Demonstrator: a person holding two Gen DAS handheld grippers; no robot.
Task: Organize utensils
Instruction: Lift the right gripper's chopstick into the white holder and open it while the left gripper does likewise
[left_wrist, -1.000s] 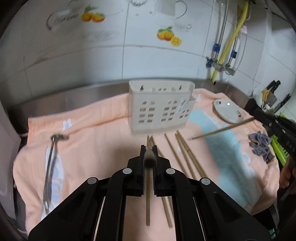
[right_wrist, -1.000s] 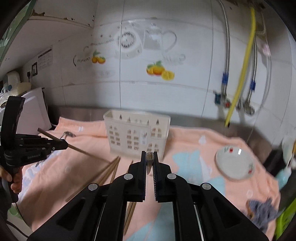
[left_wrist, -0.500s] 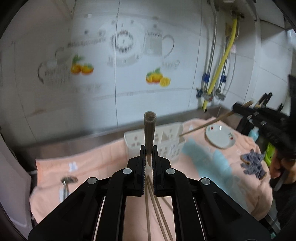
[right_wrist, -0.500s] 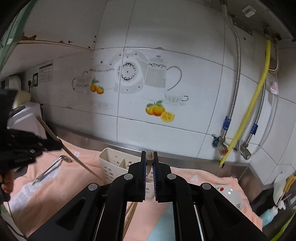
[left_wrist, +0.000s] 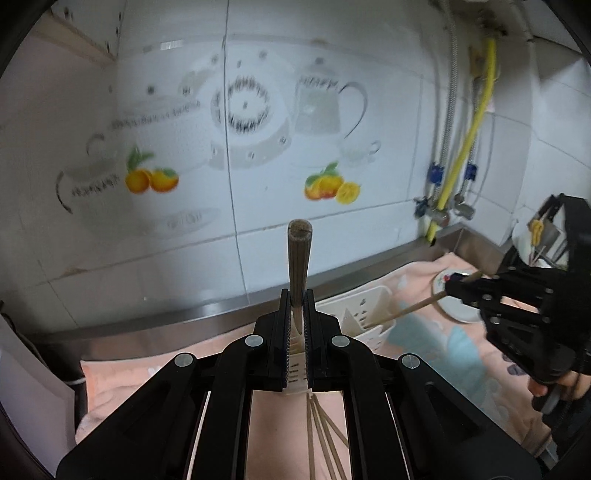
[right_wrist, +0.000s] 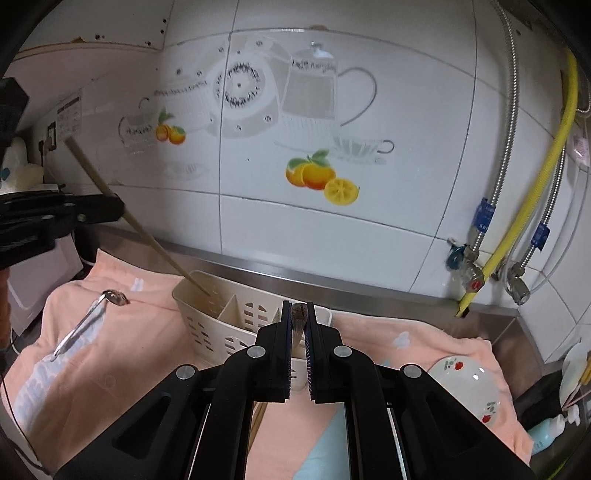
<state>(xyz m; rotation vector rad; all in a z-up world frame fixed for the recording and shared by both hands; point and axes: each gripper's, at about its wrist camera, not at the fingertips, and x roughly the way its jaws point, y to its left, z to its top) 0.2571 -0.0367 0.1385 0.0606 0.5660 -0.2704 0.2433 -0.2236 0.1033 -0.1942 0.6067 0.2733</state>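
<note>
My left gripper (left_wrist: 296, 314) is shut on a wooden chopstick (left_wrist: 299, 258) that stands up between its jaws; in the right wrist view this chopstick (right_wrist: 140, 225) slants down with its tip inside the left compartment of the cream utensil holder (right_wrist: 207, 317). My right gripper (right_wrist: 298, 325) is shut on another chopstick (right_wrist: 298, 317), seen end-on; in the left wrist view it (left_wrist: 410, 308) reaches into the holder (left_wrist: 373, 310) from the right. Several loose chopsticks (left_wrist: 325, 439) lie on the peach towel (right_wrist: 147, 354).
A metal ladle (right_wrist: 88, 317) lies on the towel at left. A small flowered plate (right_wrist: 465, 384) sits at right. A steel ledge and tiled wall (right_wrist: 332, 147) stand behind, with yellow and steel hoses (right_wrist: 532, 184) at right.
Both grippers rose and tilted their chopsticks steeper. The tips of both chopsticks came down into the holder.
</note>
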